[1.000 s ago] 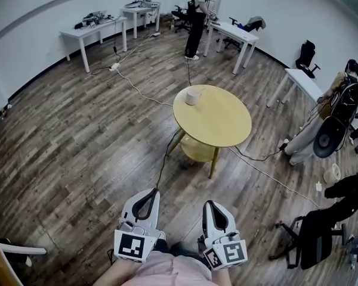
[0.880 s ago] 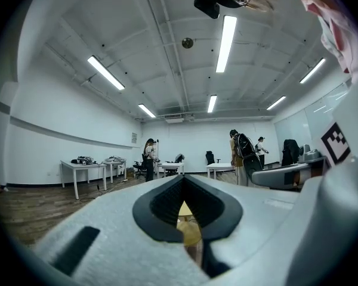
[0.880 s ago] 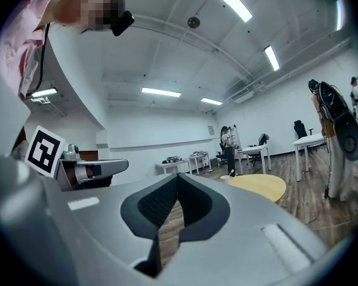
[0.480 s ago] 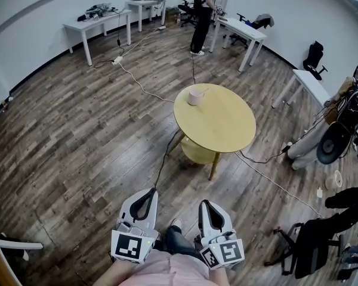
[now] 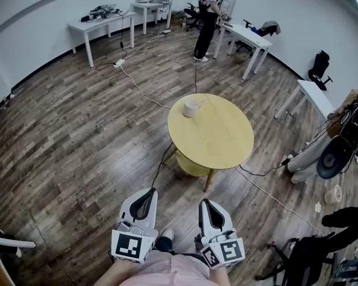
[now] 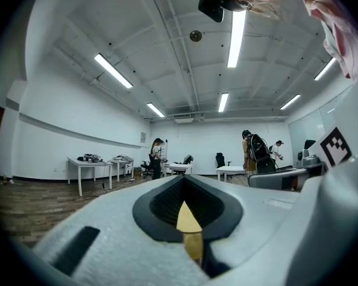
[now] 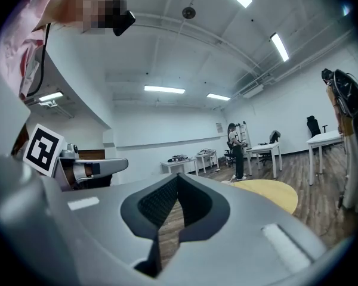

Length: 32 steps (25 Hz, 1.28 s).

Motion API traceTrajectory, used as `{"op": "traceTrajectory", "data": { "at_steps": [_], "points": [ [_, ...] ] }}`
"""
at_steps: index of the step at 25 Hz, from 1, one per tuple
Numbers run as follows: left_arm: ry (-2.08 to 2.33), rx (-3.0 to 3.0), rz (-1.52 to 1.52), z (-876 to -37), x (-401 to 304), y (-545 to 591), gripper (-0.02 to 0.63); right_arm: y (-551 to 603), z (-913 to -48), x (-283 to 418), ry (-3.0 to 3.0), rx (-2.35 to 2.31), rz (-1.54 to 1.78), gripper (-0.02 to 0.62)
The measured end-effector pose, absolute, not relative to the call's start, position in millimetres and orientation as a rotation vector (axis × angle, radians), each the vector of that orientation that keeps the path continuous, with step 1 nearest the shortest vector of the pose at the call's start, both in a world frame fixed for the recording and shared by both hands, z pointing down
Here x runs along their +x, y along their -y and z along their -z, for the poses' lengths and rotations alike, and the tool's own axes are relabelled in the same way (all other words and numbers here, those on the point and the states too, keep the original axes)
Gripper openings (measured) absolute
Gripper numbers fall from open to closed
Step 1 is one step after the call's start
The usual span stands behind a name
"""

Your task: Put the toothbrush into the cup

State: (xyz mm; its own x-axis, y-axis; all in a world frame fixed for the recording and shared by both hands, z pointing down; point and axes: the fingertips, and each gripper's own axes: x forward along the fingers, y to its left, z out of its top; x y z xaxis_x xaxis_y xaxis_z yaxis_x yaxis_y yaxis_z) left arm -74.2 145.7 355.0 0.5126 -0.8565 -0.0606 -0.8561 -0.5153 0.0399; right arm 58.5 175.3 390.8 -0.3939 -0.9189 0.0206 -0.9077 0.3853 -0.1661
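Observation:
A white cup (image 5: 191, 106) stands near the far left edge of the round yellow table (image 5: 221, 142), some way ahead of me. I cannot make out a toothbrush in any view. My left gripper (image 5: 148, 192) and right gripper (image 5: 204, 203) are held side by side at the bottom of the head view, well short of the table, both pointing level toward it. Each has its jaws together with nothing between them. The left gripper view shows its jaw tips (image 6: 184, 182) meeting. The right gripper view shows its tips (image 7: 176, 180) meeting, with the table (image 7: 273, 194) ahead to the right.
A cable (image 5: 141, 92) runs across the wooden floor to the table's foot. A person (image 5: 207, 18) stands at the back between white desks (image 5: 104, 18) (image 5: 250, 39). Chairs and bags (image 5: 340, 148) crowd the right side, with a black chair (image 5: 295, 262) near my right.
The table and cup have come nearer and lower in the head view as I moved toward them. Both grippers keep their place in the view, still shut.

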Motion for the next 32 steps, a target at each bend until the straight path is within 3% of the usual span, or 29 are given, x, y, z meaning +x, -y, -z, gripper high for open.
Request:
{"op": "traceTrajectory", "data": {
  "at_steps": [7,32],
  "points": [
    [1.525,2.730,-0.016,-374,-53,-126,-0.003,-154,-403,79,-2.561,-1.675,0.263,0.008],
    [1.440,2.795,0.104,-354,-47,68,-0.003,32,-397,80,-2.488,-1.752,0.266,0.009]
  ]
}}
